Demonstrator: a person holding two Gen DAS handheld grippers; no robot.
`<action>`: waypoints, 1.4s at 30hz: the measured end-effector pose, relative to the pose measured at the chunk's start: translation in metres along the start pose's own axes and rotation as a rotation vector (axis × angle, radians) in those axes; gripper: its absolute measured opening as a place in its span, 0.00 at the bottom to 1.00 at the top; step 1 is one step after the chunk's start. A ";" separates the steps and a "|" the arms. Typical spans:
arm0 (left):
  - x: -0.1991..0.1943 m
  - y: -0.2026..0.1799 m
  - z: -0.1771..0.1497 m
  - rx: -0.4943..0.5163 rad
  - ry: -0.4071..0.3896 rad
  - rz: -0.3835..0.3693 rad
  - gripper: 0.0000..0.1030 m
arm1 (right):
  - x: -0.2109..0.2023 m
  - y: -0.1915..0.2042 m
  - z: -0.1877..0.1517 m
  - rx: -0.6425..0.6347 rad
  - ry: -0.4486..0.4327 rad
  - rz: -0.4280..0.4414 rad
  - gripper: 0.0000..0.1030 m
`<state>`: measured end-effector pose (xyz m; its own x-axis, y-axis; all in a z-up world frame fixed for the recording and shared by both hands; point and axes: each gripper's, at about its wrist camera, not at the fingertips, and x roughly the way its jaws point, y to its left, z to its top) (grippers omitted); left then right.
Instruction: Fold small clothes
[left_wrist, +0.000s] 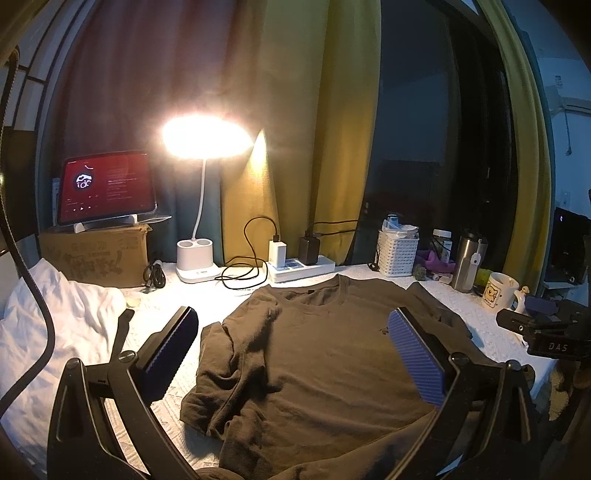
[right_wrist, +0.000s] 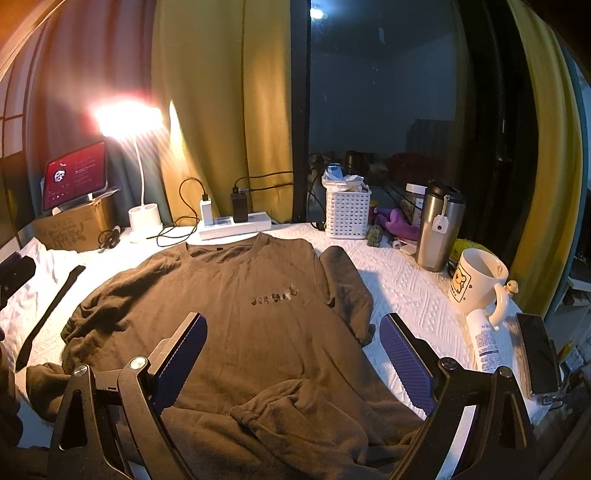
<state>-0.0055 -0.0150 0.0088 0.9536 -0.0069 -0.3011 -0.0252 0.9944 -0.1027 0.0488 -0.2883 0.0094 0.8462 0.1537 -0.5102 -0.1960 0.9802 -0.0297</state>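
Note:
A dark brown long-sleeved shirt (left_wrist: 325, 354) (right_wrist: 243, 325) lies spread face up on the white tablecloth, collar towards the curtains. Its sleeves are folded in along both sides, and a cuff rests on the lower front in the right wrist view. My left gripper (left_wrist: 291, 354) hovers open over the shirt's left half, with nothing between its blue pads. My right gripper (right_wrist: 291, 358) hangs open above the shirt's lower right part, also holding nothing. The right gripper's body (left_wrist: 546, 332) shows at the right edge of the left wrist view.
A white garment (left_wrist: 59, 325) is crumpled at the left. Along the back stand a tablet (left_wrist: 107, 192) on a cardboard box, a lit desk lamp (left_wrist: 199, 258), a power strip (left_wrist: 301, 266), a white basket (right_wrist: 347, 214), a steel tumbler (right_wrist: 439, 229) and a mug (right_wrist: 476, 284). A phone (right_wrist: 539, 354) lies at the right edge.

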 end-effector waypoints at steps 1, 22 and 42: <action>0.000 0.000 0.000 -0.001 0.001 0.001 0.99 | 0.000 0.000 -0.001 0.000 0.000 0.000 0.93; -0.002 0.002 -0.001 0.008 -0.002 0.008 0.99 | 0.000 -0.001 0.000 -0.001 -0.006 0.000 0.93; 0.004 -0.001 0.006 -0.011 0.019 0.022 0.99 | 0.003 -0.003 -0.001 -0.005 -0.007 0.004 0.93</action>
<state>0.0003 -0.0158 0.0129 0.9467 0.0128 -0.3217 -0.0496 0.9931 -0.1063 0.0511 -0.2909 0.0068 0.8489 0.1588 -0.5042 -0.2021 0.9789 -0.0319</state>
